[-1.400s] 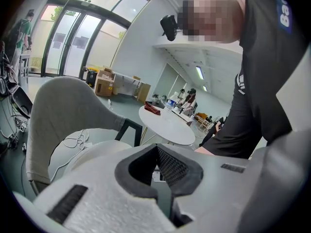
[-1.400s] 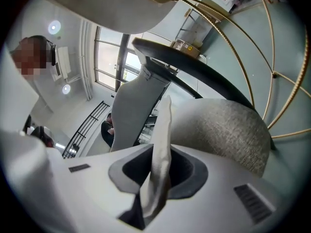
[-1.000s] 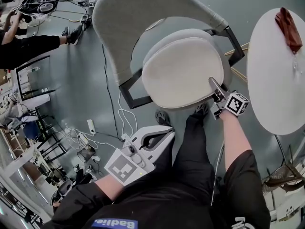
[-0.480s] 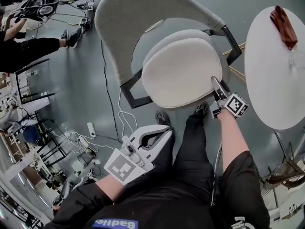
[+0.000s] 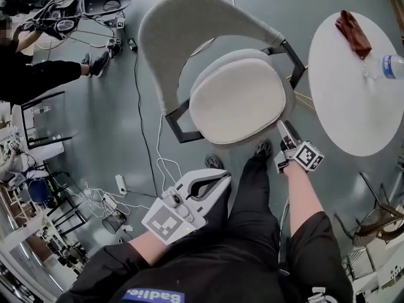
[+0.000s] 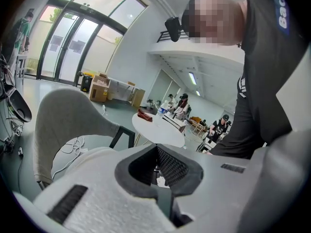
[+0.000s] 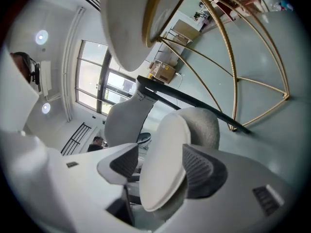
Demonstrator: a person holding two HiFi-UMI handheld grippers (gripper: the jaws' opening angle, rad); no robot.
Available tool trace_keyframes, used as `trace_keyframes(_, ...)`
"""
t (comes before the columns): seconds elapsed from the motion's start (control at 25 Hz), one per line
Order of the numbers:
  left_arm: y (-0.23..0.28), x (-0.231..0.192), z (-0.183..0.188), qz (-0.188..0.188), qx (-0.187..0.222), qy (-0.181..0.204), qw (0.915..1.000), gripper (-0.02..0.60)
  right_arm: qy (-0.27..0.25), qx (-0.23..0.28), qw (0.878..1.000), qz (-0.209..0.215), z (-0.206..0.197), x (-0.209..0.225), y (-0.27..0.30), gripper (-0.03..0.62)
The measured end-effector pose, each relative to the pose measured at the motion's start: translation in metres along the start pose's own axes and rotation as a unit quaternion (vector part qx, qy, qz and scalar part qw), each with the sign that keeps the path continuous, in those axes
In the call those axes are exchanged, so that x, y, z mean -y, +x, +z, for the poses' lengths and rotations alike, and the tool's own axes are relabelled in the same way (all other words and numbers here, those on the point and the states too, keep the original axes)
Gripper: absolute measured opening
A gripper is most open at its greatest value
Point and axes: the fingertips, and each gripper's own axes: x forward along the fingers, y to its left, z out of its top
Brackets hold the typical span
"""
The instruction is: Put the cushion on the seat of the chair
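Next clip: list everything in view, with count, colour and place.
chair: one, grey with a black frame, centre of the floor
cushion: one, off-white, lying on the chair's seat
round table: one, white, right of the chair
cloth: one, dark red, on the table's far side
water bottle: one, clear with a blue label, at the table's right edge
cables: several, white and black, on the floor left of the chair
bystander: one, in black, far left
shoes: two, dark, below the seat
left gripper: one, white, by the lap, shut, empty
right gripper: one, white, at the seat's front right; its jaws have just been opening, with the cushion's edge between them, unpressed
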Motion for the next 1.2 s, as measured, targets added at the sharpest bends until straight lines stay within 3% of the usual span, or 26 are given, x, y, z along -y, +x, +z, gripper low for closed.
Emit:
trace_keyframes(0.28, -0.046, 0.031, 0.037, -0.020, 0.040, 0.024, 0.9987, 0.015, 0.007, 0.015, 1.000, 0.010, -0.022, -0.082, -0.043, 0.259)
trace_keyframes(0.64, -0.131, 0.032, 0.075, -0.013, 0.095, 0.047, 0.9943, 0.015, -0.028, 0.015, 0.999, 0.023, -0.037, -0.205, -0.103, 0.259)
trace_keyframes(0.84, -0.148, 0.026, 0.099, -0.013, 0.135, 0.054, 0.9893, 0.017, -0.093, 0.014, 0.993, 0.069, -0.009, -0.287, -0.101, 0.259)
trace_keyframes(1.0, -0.167, 0.028, 0.104, -0.011, 0.149, 0.046, 0.9878, 0.015, -0.112, -0.008, 0.989, 0.098, -0.021, -0.347, -0.107, 0.258)
trace_keyframes(1.2, -0.187, 0.036, 0.126, -0.013, 0.181, 0.043, 0.9824, 0.015, -0.193, -0.028, 0.969, 0.149, -0.027, -0.432, -0.120, 0.256)
